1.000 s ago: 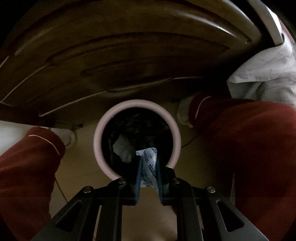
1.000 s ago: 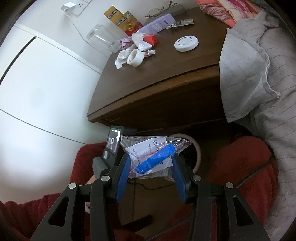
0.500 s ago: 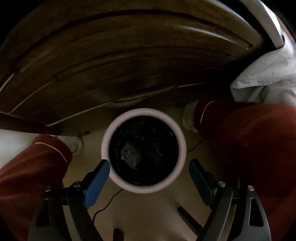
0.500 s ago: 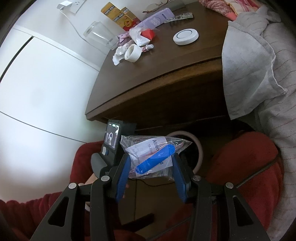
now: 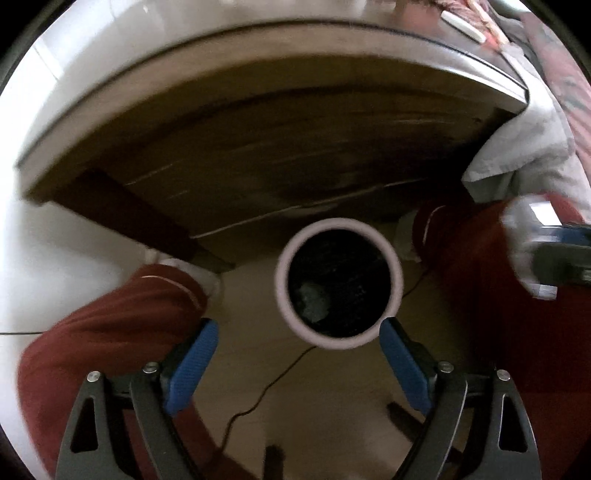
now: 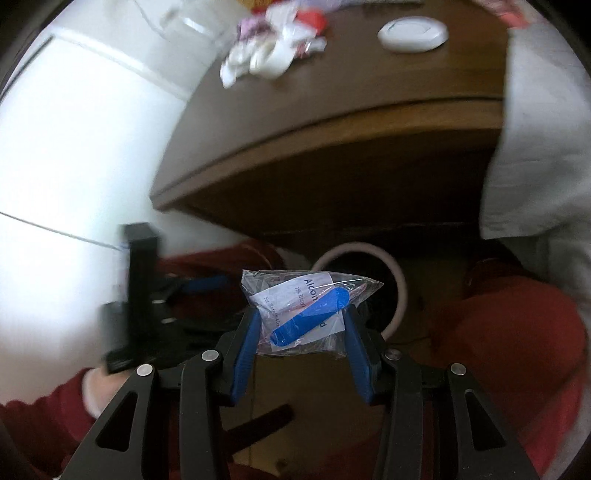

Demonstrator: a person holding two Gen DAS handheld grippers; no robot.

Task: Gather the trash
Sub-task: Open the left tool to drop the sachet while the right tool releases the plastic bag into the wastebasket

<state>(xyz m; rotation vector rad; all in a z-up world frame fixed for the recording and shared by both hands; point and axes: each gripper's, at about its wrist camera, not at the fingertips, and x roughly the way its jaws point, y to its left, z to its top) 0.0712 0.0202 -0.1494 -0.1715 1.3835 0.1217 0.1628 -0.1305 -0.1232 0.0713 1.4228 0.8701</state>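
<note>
One bin (image 5: 338, 284), one plastic bag (image 6: 306, 314), two claws, one white disc (image 6: 413, 34).

- Left gripper (image 5: 297, 350): was clamped on a small printed wrapper over the pink-rimmed trash bin (image 5: 282, 291); jaws since opened wide, nothing between them, wrapper gone from the pads.
- Now higher above the bin, which looks smaller; more of the wooden bedside table (image 5: 258, 122) and white wall in view.
- Right gripper (image 6: 300, 334) with its clear plastic bag (image 6: 291, 295): moved closer to the bin (image 6: 400, 291), now showing at the right edge of the left wrist view.
</note>
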